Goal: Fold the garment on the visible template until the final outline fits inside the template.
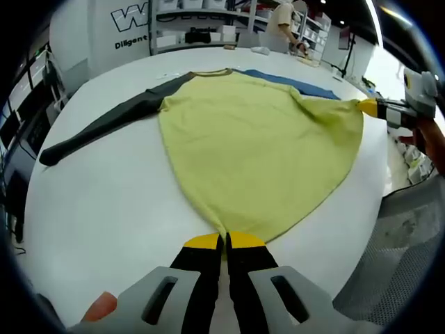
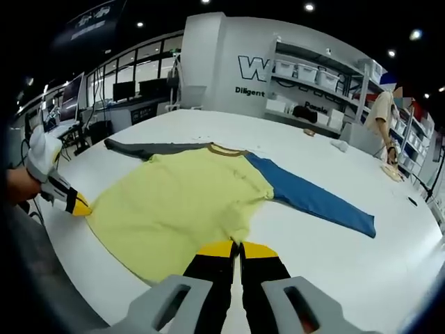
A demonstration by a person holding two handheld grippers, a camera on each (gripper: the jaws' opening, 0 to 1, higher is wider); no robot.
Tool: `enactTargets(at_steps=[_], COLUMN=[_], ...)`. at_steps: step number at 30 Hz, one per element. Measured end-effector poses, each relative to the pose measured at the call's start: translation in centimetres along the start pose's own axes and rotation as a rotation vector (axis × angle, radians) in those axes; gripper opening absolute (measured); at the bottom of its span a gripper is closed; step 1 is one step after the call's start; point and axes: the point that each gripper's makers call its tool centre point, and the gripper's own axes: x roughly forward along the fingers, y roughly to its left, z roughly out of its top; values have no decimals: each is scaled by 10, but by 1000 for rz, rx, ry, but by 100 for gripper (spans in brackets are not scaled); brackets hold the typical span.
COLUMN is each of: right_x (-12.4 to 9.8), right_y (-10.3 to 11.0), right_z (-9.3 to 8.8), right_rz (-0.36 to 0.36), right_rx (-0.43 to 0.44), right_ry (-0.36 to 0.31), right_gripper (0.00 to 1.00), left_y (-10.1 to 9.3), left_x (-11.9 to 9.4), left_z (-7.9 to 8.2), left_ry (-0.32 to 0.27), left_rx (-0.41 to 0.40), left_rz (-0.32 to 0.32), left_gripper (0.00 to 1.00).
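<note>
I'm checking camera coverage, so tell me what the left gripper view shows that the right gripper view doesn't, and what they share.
Left gripper view alone: the dark grey sleeve stretched out full length across the white table, and a mesh panel beyond the table edge.

Right gripper view alone: the blue sleeve laid out to its cuff, plus desks with monitors.

Both: the yellow shirt body, its hem pinched by the left claw and the right claw, both shut on it, and shelving with a person standing nearby.
</note>
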Motion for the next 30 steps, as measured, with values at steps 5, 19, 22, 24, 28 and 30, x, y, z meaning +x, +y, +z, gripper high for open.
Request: enactTargets(at_steps=[5,19,22,24,28,30], right_x=[-2,-3,-2,-2,-4,-3], right_y=[-5,-20,-22,-22,-21,-22], right_z=[-11,-39,-47,-51,-54,-57], right_rz=[-13,-33,-39,-39,-37,-37], right_rx=[16,86,101,106,108,108], right_ry=[27,68,86,94,107,118], right_gripper=[0,0,0,0,0,0], left_y=[0,-2,-2,-2,-3,-3], left_x=[0,-1,-1,-1,-2,-2], left_z=[0,-1,-1,-1,-2,-2], left_ry=[3,7,8,9,11,12], left_rx=[1,7,8,9,11,12], left_rz=[0,-1,-2,-2,-1,-2], left_gripper=[0,0,0,0,0,0])
